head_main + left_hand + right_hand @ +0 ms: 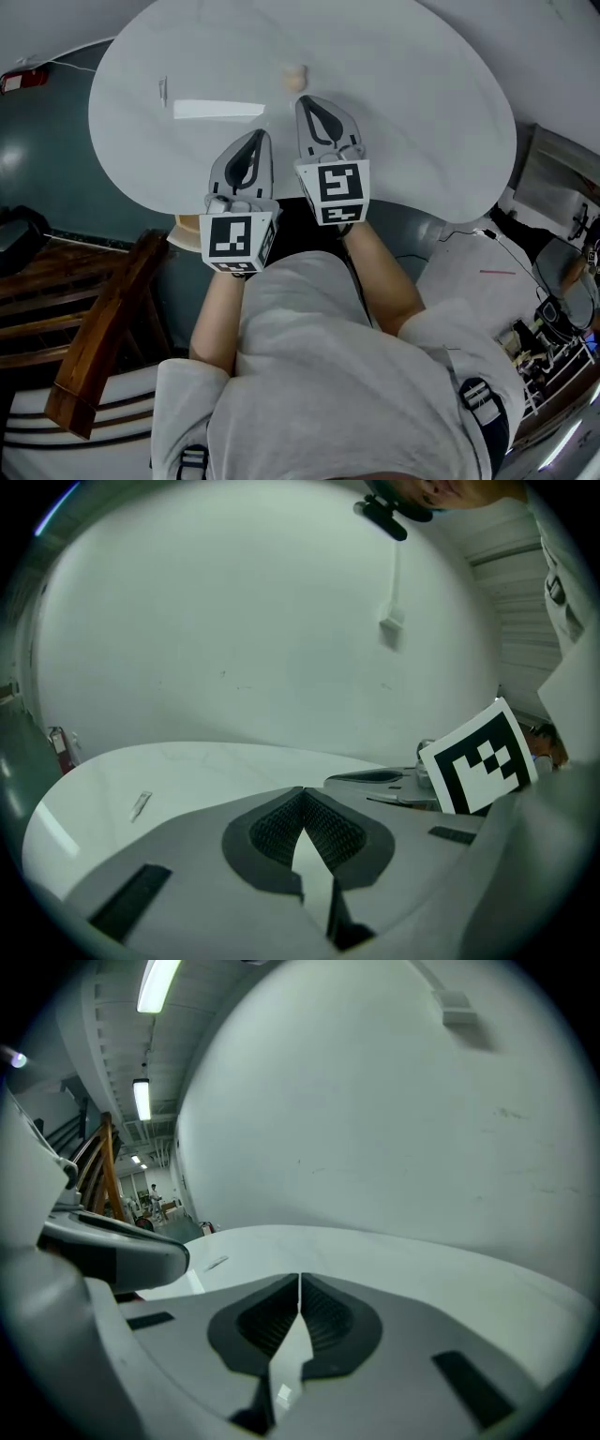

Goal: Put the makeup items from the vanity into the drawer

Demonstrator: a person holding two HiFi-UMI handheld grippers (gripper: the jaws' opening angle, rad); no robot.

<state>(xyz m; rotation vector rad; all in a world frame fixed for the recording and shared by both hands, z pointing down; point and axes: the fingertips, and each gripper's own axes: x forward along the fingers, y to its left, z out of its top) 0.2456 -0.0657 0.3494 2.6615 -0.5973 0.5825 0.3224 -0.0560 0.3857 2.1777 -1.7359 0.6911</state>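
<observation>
**Inspector:** Jaws, both sides?

**Observer:** Left gripper (258, 136): jaws closed, tips meeting, nothing between them. Right gripper (307, 101): likewise closed and empty. Both are held over the white counter (422, 112), side by side at frame centre. The right one reaches further up the frame.

**Inspector:** Task items?

**Observer:** Two are on the counter in the head view. A small beige item (294, 78) lies at upper centre, just beyond the right gripper's tips and not touching them. A thin strip (163, 91) lies at upper left, well apart from both grippers. In the left gripper view the strip appears at the left of the frame. I cannot tell what kind of makeup either one is.

**Inspector:** Surroundings?

**Observer:** A wooden chair (103, 319) stands at lower left, beside the counter.
</observation>
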